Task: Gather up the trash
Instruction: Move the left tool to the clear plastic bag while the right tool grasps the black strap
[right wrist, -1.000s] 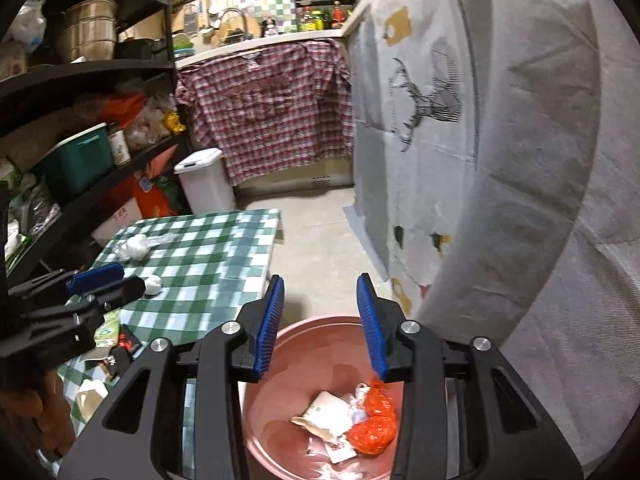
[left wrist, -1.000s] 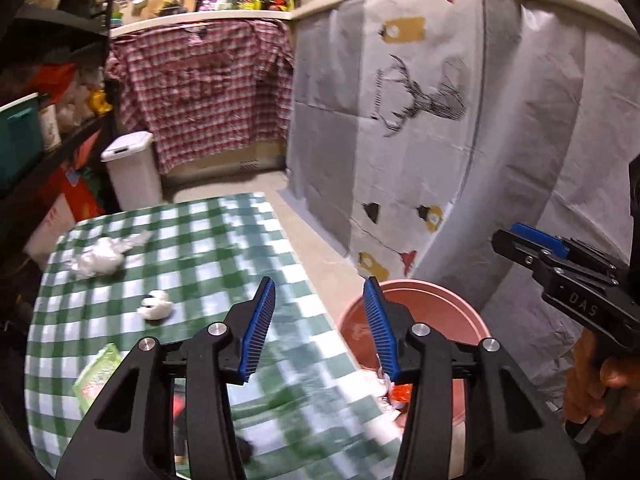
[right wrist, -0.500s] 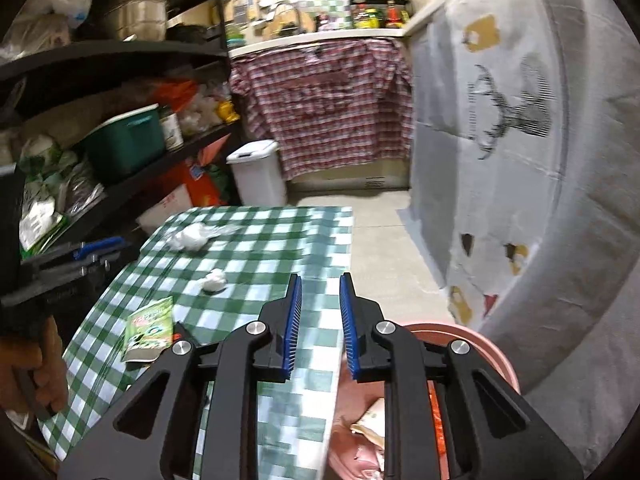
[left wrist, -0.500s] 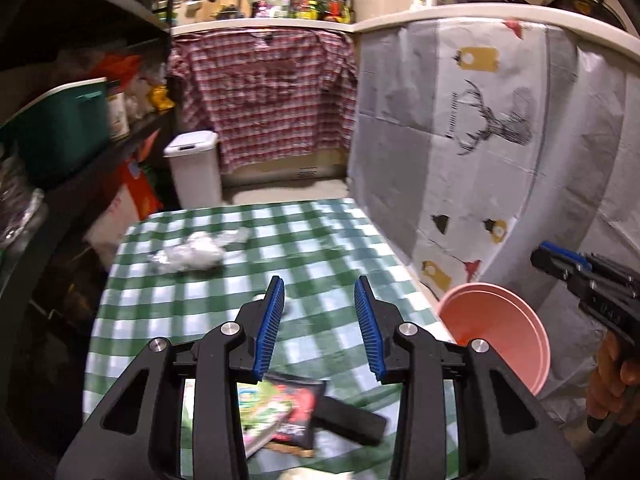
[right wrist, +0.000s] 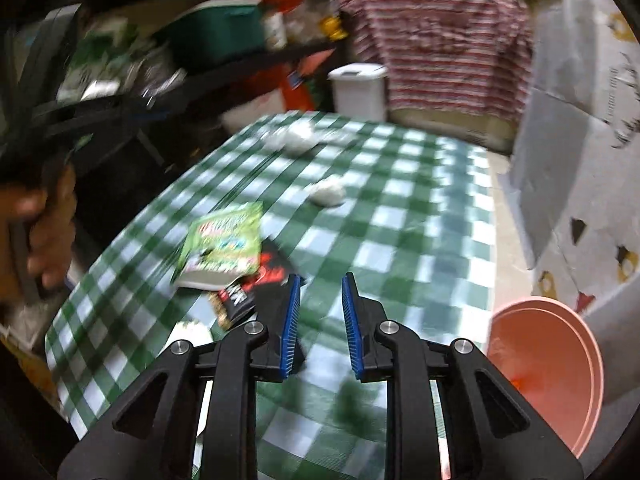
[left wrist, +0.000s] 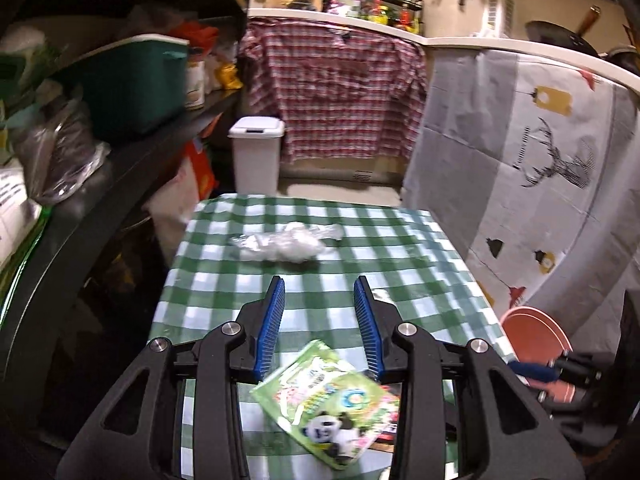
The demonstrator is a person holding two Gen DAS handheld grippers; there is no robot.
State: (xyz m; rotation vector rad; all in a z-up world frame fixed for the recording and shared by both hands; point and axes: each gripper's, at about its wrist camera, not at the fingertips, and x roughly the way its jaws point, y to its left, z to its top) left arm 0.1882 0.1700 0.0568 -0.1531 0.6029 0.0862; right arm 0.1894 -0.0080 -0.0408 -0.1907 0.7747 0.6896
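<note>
Both tongs over the checkered table, nothing grabbed.

My left gripper [left wrist: 319, 300] hangs slack and empty above the green panda snack packet [left wrist: 332, 404], which lies on a black wrapper [right wrist: 256, 284]. My right gripper [right wrist: 318, 300] is spreading its jaws, nothing between them (that view's pretty blurry). A small white wad [right wrist: 329, 193] sits mid-table, a crumpled clear bag [left wrist: 286, 242] farther back, and the pink trash basin [right wrist: 552, 364] stands on the floor just beside the table [left wrist: 400, 240].

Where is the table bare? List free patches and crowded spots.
Free: the right side of the tablecloth, between the white wad and the edge by the pink basin; also the strip between wad and crumpled plastic. Crowded: near-left, where the green packet overlaps the black wrappers.
</note>
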